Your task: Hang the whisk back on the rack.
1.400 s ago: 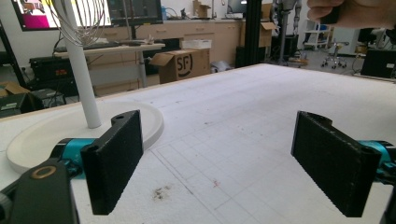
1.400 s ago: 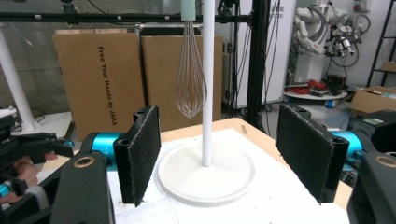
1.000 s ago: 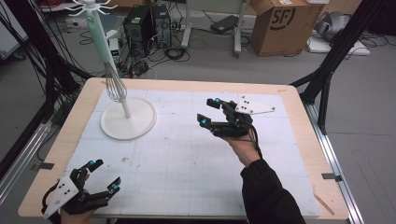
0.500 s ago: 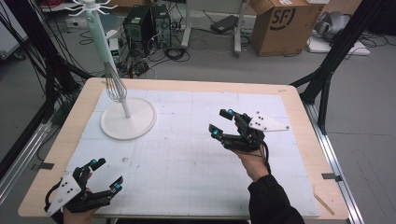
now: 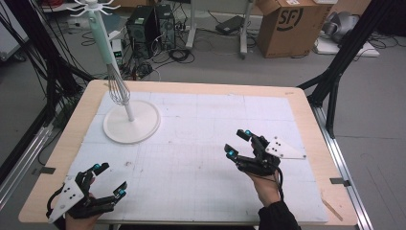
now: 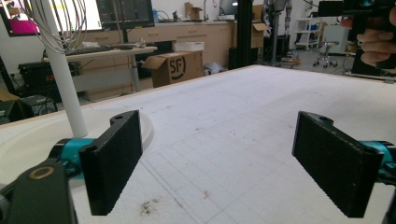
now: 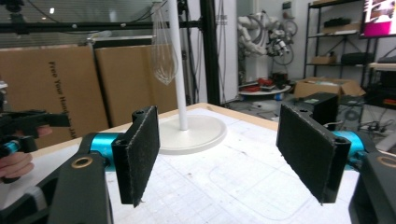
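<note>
A wire whisk [image 5: 118,87] hangs from a white rack pole [image 5: 128,111] that stands on a round white base [image 5: 131,125] at the table's back left. My left gripper [image 5: 109,179] rests open near the front left corner, with nothing between its pads [image 6: 112,158]. My right gripper [image 5: 238,143] hovers open over the right half of the white mat, empty, and points toward the rack. In the right gripper view the whisk [image 7: 163,51] and pole [image 7: 178,70] stand ahead between the pads [image 7: 140,154].
A white gridded mat [image 5: 191,158] covers most of the wooden table [image 5: 316,201]. Behind the table are a cardboard box [image 5: 287,24], computer cases and cables on the floor. Black frame legs stand at both sides.
My right gripper has moved toward the near right of the table and lower. The left gripper has stayed in place.
</note>
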Motion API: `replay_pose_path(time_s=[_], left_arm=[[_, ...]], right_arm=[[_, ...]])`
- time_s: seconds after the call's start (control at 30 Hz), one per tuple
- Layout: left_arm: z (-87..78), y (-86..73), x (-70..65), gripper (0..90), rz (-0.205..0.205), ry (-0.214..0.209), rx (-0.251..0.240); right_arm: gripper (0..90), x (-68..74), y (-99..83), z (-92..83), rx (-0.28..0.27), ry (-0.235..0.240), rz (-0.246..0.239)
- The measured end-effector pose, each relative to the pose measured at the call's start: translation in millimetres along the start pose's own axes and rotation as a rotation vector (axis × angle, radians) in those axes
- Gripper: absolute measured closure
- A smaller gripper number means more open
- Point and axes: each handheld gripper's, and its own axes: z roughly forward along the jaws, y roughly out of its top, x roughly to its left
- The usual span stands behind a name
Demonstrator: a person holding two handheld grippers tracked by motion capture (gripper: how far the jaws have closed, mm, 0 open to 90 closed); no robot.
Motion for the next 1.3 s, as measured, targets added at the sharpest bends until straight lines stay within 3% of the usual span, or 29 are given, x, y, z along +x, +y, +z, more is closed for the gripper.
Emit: replay_pose_path(time_s=[0.2,0.4,0.6,1.2,1.3], left_arm=[[-0.2,0.1,0.8,16.3,-0.013,0.001,-0.013],[0.2,0.2,1.0,16.2,-0.017,0.002,-0.018],[0.0,0.7,1.5,16.1,-0.013,0.001,-0.025],[-0.9,0.7,2.4,15.8,-0.013,0.009,-0.033],[-0.7,0.9,2.1,15.8,-0.012,0.007,-0.034]], right_arm=[[30.2,5.0,-5.6,-10.4,-0.010,-0.031,-0.032],[27.4,5.3,-18.3,-27.0,-0.017,-0.082,-0.033],[24.0,9.0,-20.1,-39.4,-0.040,-0.104,-0.044],[14.3,15.0,-32.9,-51.8,0.004,-0.143,-0.060],[13.8,14.7,-34.9,-53.9,-0.013,-0.123,-0.024]])
